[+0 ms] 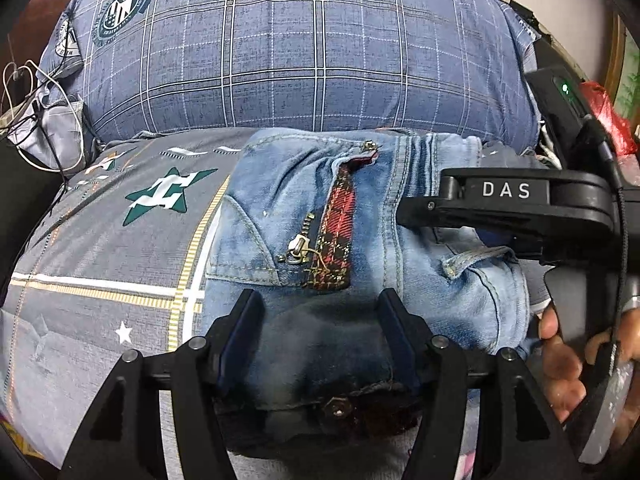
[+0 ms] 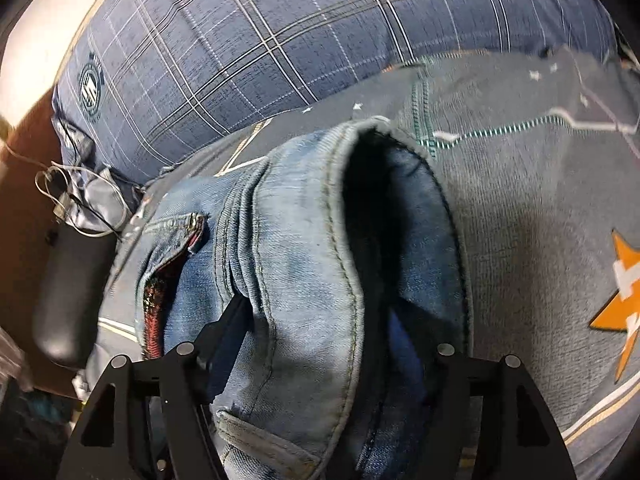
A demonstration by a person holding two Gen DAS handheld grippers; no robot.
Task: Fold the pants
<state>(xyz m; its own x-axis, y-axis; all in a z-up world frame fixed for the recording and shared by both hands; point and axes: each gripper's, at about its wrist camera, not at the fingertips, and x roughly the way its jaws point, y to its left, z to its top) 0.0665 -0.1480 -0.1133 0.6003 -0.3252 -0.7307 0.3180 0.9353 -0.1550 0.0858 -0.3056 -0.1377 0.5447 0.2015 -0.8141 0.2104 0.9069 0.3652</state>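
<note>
One pair of jeans [image 1: 360,240]; both grippers (left [image 1: 320,312], right [image 2: 316,320]) half-open astride denim

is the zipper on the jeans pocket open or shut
Open. On the jeans the zipper pull sits at the lower end, and the slit gapes to show red plaid lining between the teeth.

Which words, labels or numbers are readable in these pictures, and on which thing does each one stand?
"DAS": white letters on the black right gripper, seen in the left wrist view.
Round badge on the blue checked pillow: it has lettering, but too small to read.
Star print on the grey bedsheet: no readable word.
</note>
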